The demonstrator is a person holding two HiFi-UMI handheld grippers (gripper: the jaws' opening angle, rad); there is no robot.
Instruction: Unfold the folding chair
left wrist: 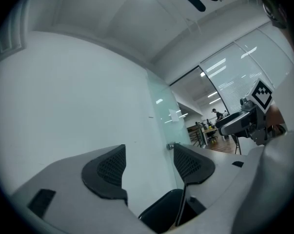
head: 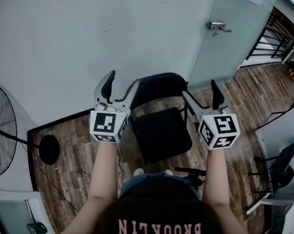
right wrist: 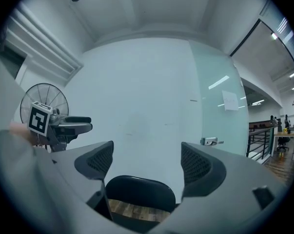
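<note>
Wood floor (head: 78,150) and pale wall (head: 88,28), head view: black folding chair (head: 161,130) stands opened, seat flat, backrest to the wall. Standing fan (head: 0,130) is well left of the chair, glass door (head: 234,28) behind and right of it. Both bare forearms reach forward from the bottom edge, roughly parallel, one on each side of the chair. Left hand-held gripper (head: 121,87) is over the chair's left edge, right hand-held gripper (head: 201,95) over its right edge, marker cubes facing the camera. Neither touches the chair.

Left gripper view: left hand-held gripper (left wrist: 149,167) points about level at the wall, jaws apart, nothing between the pads. Chair backrest (left wrist: 161,211) shows low, below the gap. Right hand-held gripper (left wrist: 244,123) is to the right of the chair.

Right gripper view: right hand-held gripper (right wrist: 147,165) is level, jaws wide apart and empty. Chair backrest (right wrist: 139,191) sits below the gap, floor visible under it. Left hand-held gripper (right wrist: 64,126) and fan (right wrist: 44,96) are left of the chair, door handle (right wrist: 210,141) to its right.
</note>
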